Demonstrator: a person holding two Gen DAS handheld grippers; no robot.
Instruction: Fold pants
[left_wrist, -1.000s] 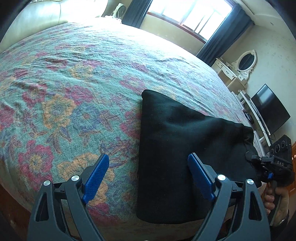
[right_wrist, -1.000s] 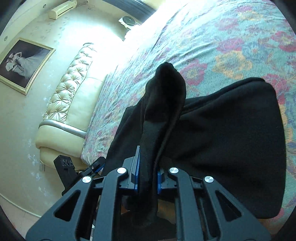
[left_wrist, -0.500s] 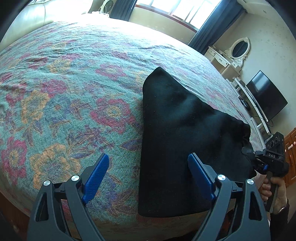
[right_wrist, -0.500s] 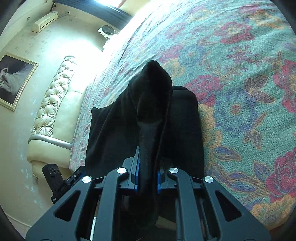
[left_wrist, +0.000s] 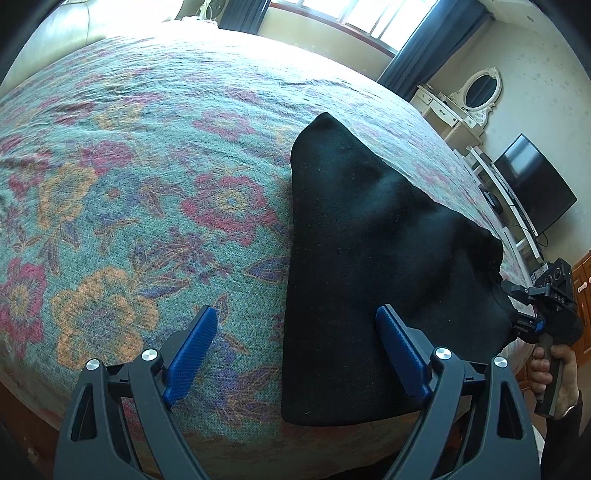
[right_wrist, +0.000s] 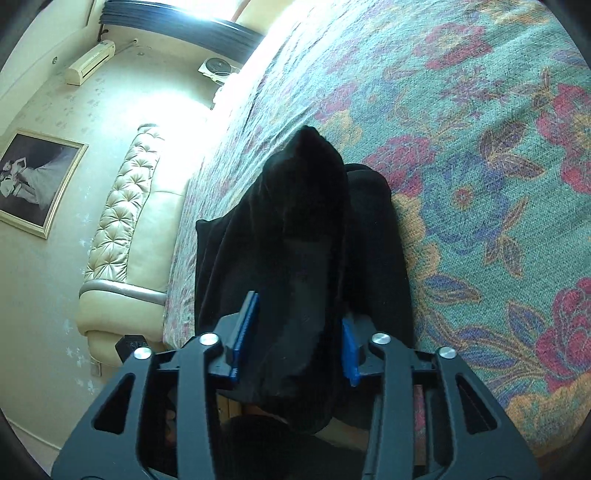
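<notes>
The black pants (left_wrist: 365, 266) lie folded on the floral bedspread (left_wrist: 147, 177), near the bed's front edge. My left gripper (left_wrist: 295, 354) is open and empty, hovering over the pants' near left edge. My right gripper (right_wrist: 295, 336) shows its blue pads parted with a bunched fold of the pants (right_wrist: 306, 229) lying loose between them. In the left wrist view the right gripper (left_wrist: 532, 314) sits at the pants' right corner, held by a hand.
A cream tufted headboard (right_wrist: 122, 229) and a framed picture (right_wrist: 37, 181) stand at the bed's far side. A dressing table with an oval mirror (left_wrist: 476, 92) and a television (left_wrist: 532, 184) stand to the right. Windows with dark curtains (left_wrist: 424, 40) lie beyond the bed.
My right gripper has opened its jaws, which were shut on the fold of the pants. The left gripper moved in a little closer over the bed and stayed open.
</notes>
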